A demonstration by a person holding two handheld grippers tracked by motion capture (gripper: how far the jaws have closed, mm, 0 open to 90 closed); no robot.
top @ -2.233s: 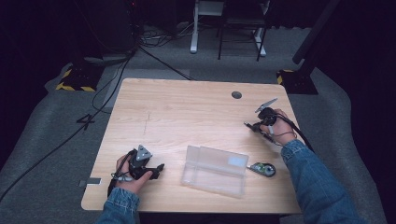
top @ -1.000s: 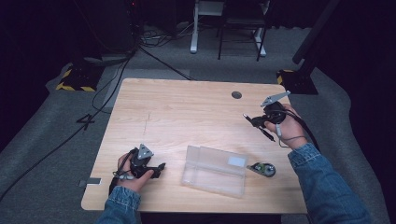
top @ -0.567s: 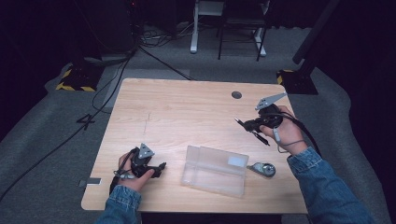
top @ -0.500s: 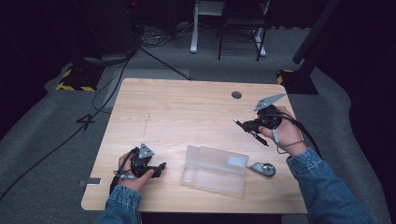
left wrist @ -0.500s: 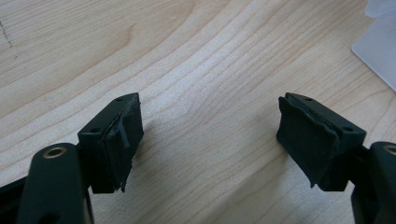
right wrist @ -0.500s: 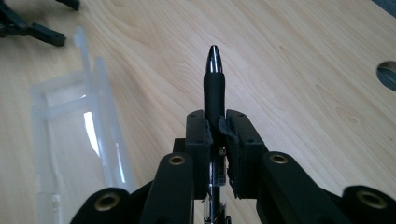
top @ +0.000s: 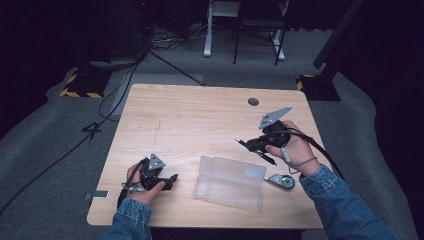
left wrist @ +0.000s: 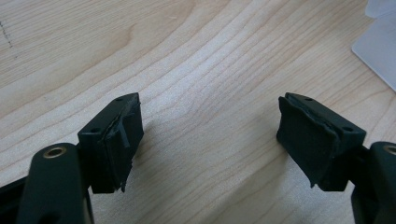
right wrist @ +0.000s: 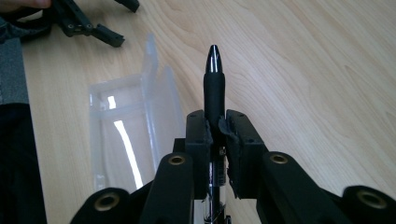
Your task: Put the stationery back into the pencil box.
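A black pen (right wrist: 214,79) is clamped between the jaws of my right gripper (right wrist: 217,123), its tip pointing forward past them. In the high view the right gripper (top: 256,144) hovers at the table's right, just above and behind a clear plastic box (top: 231,182), and the pen (top: 242,141) points left. The box (right wrist: 126,135) lies open to the left of the pen. My left gripper (top: 169,180) rests on the table near the front left, left of the box. Its jaws (left wrist: 210,135) stand wide apart over bare wood, with a corner of the box (left wrist: 378,42) beyond.
A small grey round object (top: 281,181) lies on the wooden table (top: 190,115) just right of the box. A dark round grommet (top: 253,101) sits near the far edge. Cables and stands cover the dark floor behind the table.
My right gripper has carried the pen leftward and nearer, toward the clear box. The left gripper has stayed put.
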